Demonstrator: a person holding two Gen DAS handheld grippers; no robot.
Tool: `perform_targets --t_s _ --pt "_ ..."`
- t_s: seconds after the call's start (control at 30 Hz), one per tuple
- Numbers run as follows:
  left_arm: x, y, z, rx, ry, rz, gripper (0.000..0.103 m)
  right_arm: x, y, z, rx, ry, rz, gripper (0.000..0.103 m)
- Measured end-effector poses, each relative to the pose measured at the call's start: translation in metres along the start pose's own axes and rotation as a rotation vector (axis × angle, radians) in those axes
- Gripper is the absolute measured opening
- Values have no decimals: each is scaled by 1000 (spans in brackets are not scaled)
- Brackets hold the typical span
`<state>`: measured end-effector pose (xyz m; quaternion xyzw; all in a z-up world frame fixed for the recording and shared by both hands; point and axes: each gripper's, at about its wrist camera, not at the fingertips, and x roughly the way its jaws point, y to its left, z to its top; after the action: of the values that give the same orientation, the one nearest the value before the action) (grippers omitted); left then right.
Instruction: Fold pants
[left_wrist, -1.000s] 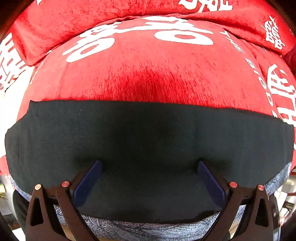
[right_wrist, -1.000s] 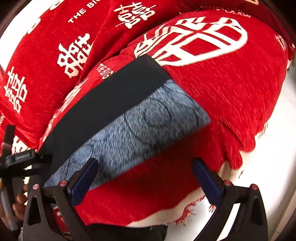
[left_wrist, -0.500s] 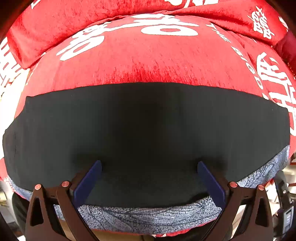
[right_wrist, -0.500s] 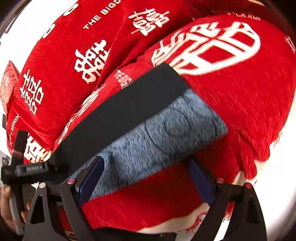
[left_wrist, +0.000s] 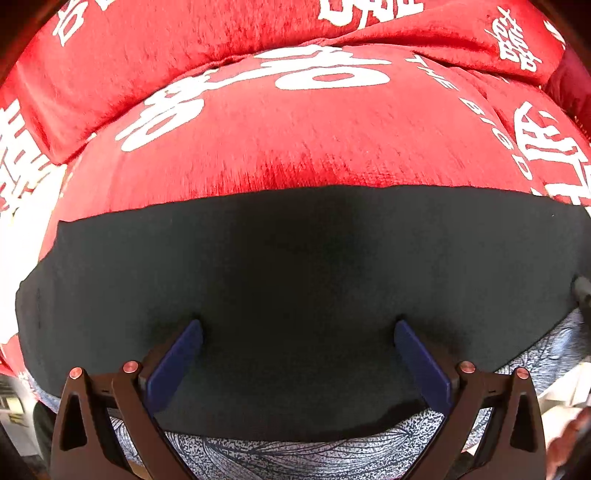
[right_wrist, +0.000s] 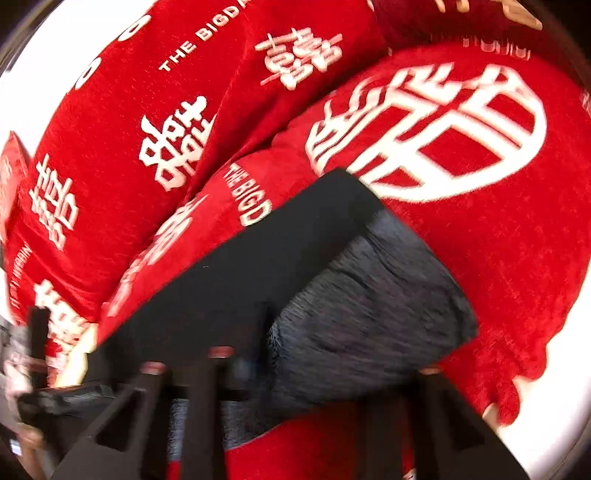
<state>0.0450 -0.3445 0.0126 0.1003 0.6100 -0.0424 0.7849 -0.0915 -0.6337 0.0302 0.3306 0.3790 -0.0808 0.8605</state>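
Pants: folded flat strip, black side up, grey leaf-print edge showing, on red sofa cover | left gripper: jaws wide, holding nothing, over the black panel | right gripper: blurred, opening unclear | judged: further fold remaining.

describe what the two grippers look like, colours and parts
The left gripper has two black finger arms with triangular cut-outs, copper-coloured rivets at the joints, and flat dark blue pads on the inner faces. The right gripper shows the same black frame with cut-outs and reddish rivets, but motion blur hides its pads. No cables or markings are visible.
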Motion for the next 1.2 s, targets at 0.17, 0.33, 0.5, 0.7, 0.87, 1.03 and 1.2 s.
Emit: perform_targets --t_s 0.17,0.33,0.5,0.7,0.87,1.03,1.2 --pt "-12 9 11 63 41 -70 103 -33 62 4 -174 -84 -46 18" --pt "-39 81 19 -38 -58 -142 103 -60 140 -10 -385 -157 -86 18" --pt "-38 156 10 -154 -48 -186 103 -62 226 -49 -611 -194 -102 18" --pt "-31 245 -22 -286 -39 -235 103 -47 312 -118 -842 -168 -67 18" --pt "-23 318 -47 -413 -47 -222 103 -2 359 -181 -980 -75 -71 18" --pt "-10 358 -71 -481 -27 -234 103 52 375 -234 -1043 50 -140 18" --pt "-2 367 -83 -486 -19 -255 103 67 380 -257 -1129 50 -213 18"
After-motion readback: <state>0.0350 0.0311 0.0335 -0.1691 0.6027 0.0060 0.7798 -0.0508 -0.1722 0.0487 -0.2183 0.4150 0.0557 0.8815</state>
